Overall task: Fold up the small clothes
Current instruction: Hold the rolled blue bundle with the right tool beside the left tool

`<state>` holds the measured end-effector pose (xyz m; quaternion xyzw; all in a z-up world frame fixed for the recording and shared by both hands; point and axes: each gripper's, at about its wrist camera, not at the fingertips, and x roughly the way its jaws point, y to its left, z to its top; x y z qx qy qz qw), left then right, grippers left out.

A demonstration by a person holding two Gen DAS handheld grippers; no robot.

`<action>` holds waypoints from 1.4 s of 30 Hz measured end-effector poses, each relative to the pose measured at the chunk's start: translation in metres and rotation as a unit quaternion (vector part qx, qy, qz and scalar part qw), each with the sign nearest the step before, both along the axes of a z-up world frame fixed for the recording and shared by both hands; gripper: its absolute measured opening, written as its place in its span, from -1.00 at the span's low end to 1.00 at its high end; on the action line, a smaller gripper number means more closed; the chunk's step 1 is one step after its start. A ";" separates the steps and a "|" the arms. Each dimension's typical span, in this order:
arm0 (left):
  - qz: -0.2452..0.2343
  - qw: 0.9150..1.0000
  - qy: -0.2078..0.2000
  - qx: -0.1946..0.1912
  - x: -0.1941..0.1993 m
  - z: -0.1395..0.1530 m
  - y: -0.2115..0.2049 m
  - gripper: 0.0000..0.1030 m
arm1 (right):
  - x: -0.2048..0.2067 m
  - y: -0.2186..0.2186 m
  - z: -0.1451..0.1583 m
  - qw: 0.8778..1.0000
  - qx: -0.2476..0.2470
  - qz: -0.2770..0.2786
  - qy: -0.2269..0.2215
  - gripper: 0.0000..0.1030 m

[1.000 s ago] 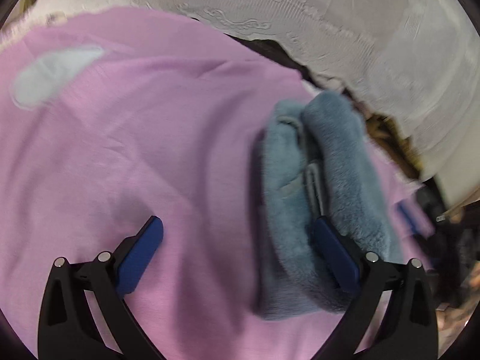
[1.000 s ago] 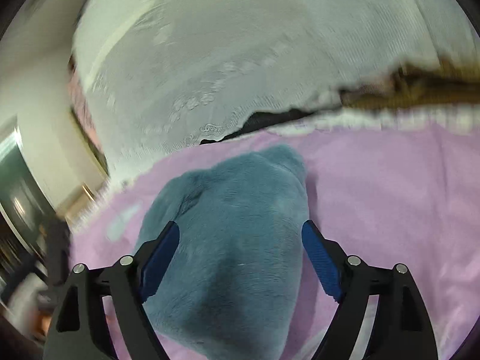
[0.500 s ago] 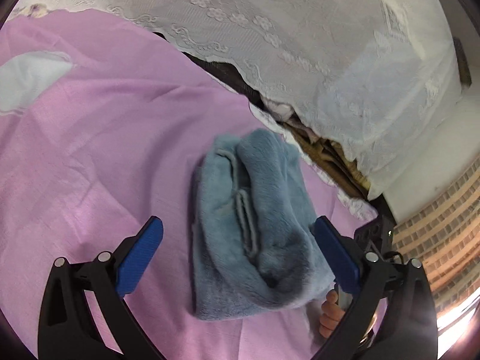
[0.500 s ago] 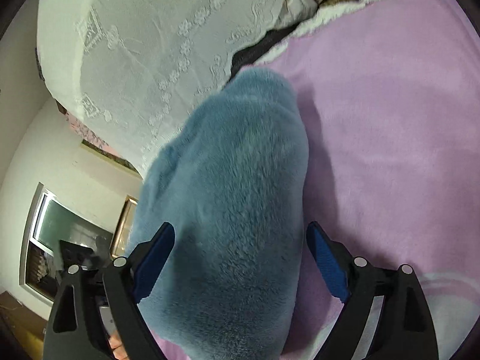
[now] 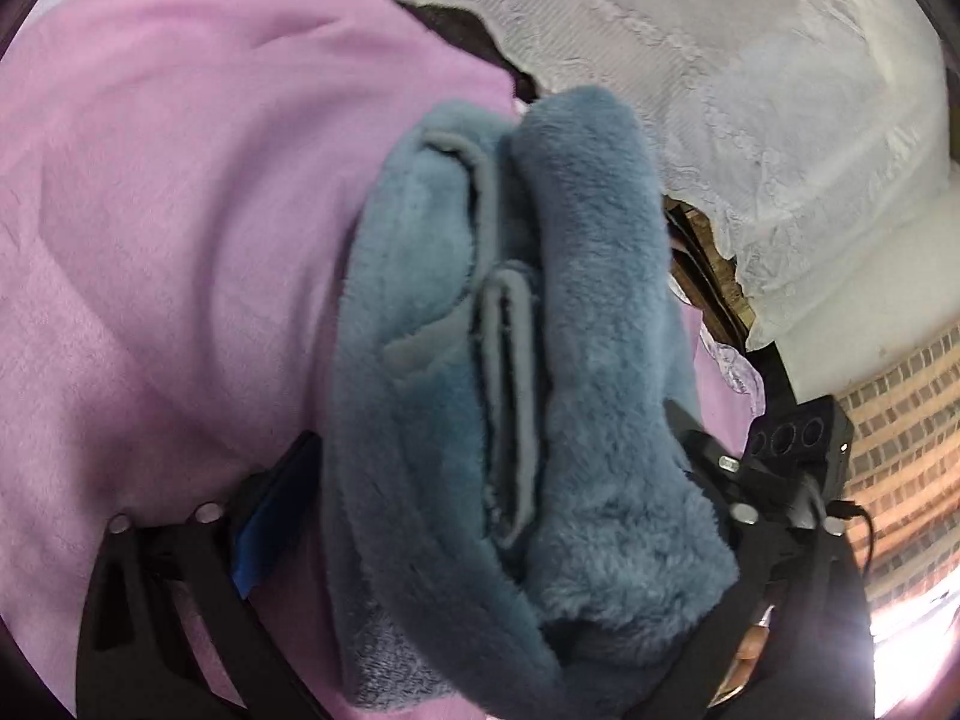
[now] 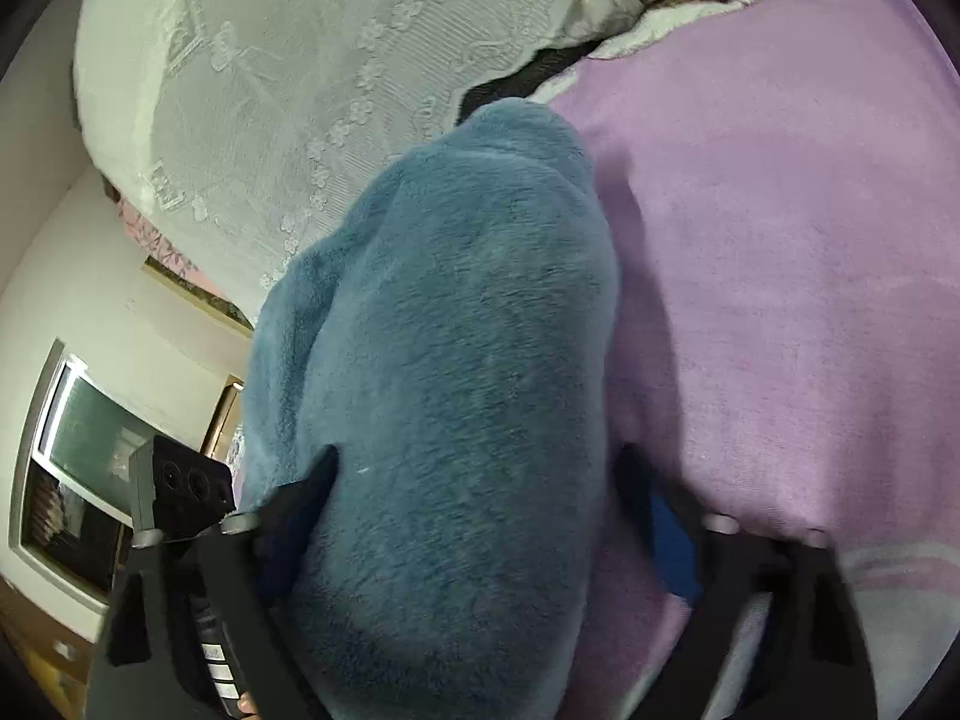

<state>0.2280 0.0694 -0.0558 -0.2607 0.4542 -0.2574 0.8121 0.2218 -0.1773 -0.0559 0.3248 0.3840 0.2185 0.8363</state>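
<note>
A folded blue fleece garment (image 5: 576, 324) lies on the pink sheet (image 5: 168, 228), its hemmed edges showing along the middle. My left gripper (image 5: 498, 450) straddles one end. Its jaws are closing, and both fingers touch the fleece, which bulges over them. From the opposite end my right gripper (image 6: 480, 456) straddles the same garment (image 6: 456, 360). Its jaws are closing too, and the left finger (image 6: 312, 480) dents the pile. Each view shows the other gripper's black body beside the bundle.
A white lace cloth (image 5: 720, 90) hangs behind the sheet's far edge, with a dark gap and brown items under it. A brick wall (image 5: 900, 420) stands at the right. The right wrist view shows a cream wall and a framed window (image 6: 78, 456) at left.
Both grippers have come lower and closer over the blue garment, and their jaws have narrowed onto it. The bundle now fills the gap between each pair of fingers.
</note>
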 end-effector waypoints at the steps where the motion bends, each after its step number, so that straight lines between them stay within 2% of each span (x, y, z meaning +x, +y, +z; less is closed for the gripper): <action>1: -0.004 1.000 -0.015 0.001 -0.005 0.006 -0.002 0.43 | -0.002 0.001 0.002 1.000 -0.005 -0.001 -0.007 0.18; 3: -0.009 0.999 -0.037 0.008 -0.016 0.017 -0.003 0.20 | -0.009 0.007 0.011 0.999 -0.028 -0.002 -0.031 0.12; 6: -0.005 0.997 -0.067 0.031 -0.028 0.031 -0.004 0.09 | -0.018 0.011 0.023 0.998 -0.034 0.002 -0.050 0.11; 11: 0.013 0.992 -0.112 0.052 -0.063 0.060 0.009 0.08 | -0.036 0.022 0.043 0.997 -0.015 0.024 -0.074 0.11; 15: 0.038 0.988 -0.135 0.071 -0.096 0.085 0.033 0.08 | -0.055 0.047 0.063 0.994 -0.001 0.054 -0.093 0.11; 19: 0.067 0.981 -0.152 0.102 -0.137 0.109 0.070 0.09 | -0.074 0.089 0.080 0.990 0.018 0.093 -0.101 0.11; 26: 0.132 0.968 -0.157 0.145 -0.200 0.138 0.146 0.10 | -0.107 0.171 0.099 0.979 0.042 0.164 -0.109 0.11; 30: 0.166 0.963 -0.156 0.142 -0.223 0.138 0.184 0.11 | -0.117 0.216 0.105 0.974 0.036 0.194 -0.108 0.11; 34: 0.188 0.966 -0.130 0.124 -0.223 0.119 0.215 0.12 | -0.116 0.242 0.097 0.974 0.008 0.203 -0.098 0.11; 37: 0.191 0.965 -0.114 0.138 -0.211 0.100 0.214 0.12 | -0.110 0.246 0.083 0.977 -0.016 0.198 -0.084 0.11; 40: 0.193 0.966 -0.106 0.132 -0.198 0.084 0.210 0.12 | -0.101 0.244 0.073 0.979 -0.025 0.192 -0.071 0.11; 42: 0.190 0.967 -0.107 0.132 -0.192 0.084 0.204 0.12 | -0.094 0.248 0.076 0.979 -0.030 0.189 -0.073 0.11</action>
